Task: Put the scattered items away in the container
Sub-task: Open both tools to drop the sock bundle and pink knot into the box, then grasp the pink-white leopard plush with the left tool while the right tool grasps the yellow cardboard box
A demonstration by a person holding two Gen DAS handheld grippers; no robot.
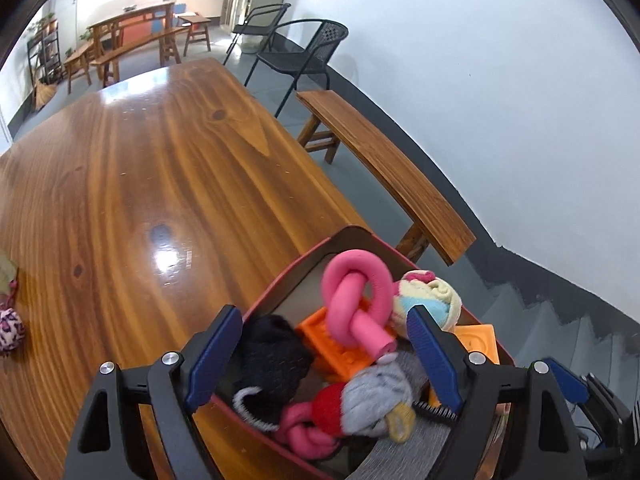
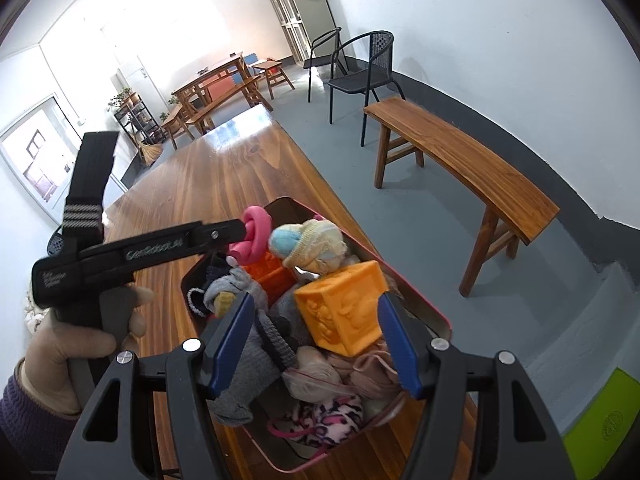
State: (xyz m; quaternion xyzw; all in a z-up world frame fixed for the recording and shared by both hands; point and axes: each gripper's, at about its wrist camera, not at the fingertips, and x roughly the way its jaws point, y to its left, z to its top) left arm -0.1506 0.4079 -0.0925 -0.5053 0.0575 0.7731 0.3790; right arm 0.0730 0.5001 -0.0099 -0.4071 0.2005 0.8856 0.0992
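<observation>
A red-rimmed container (image 1: 280,276) (image 2: 436,316) sits at the table's right edge, full of items: a pink knotted toy (image 1: 356,304) (image 2: 252,240), orange embossed blocks (image 1: 336,344) (image 2: 344,308), rolled socks (image 1: 432,300) (image 2: 312,244), a grey sock (image 1: 376,396) and a pink leopard ball (image 2: 328,420). My left gripper (image 1: 324,356) is open and empty just above the container's contents. My right gripper (image 2: 316,344) is open and empty above the container, its fingers either side of an orange block. The left gripper's body (image 2: 132,252) shows in the right wrist view, reaching over the container.
A pink leopard ball (image 1: 10,330) and a pale cloth item (image 1: 6,272) lie on the wooden table (image 1: 160,160) at the far left edge. A wooden bench (image 2: 460,168) and black chairs (image 2: 360,76) stand to the right on the grey floor.
</observation>
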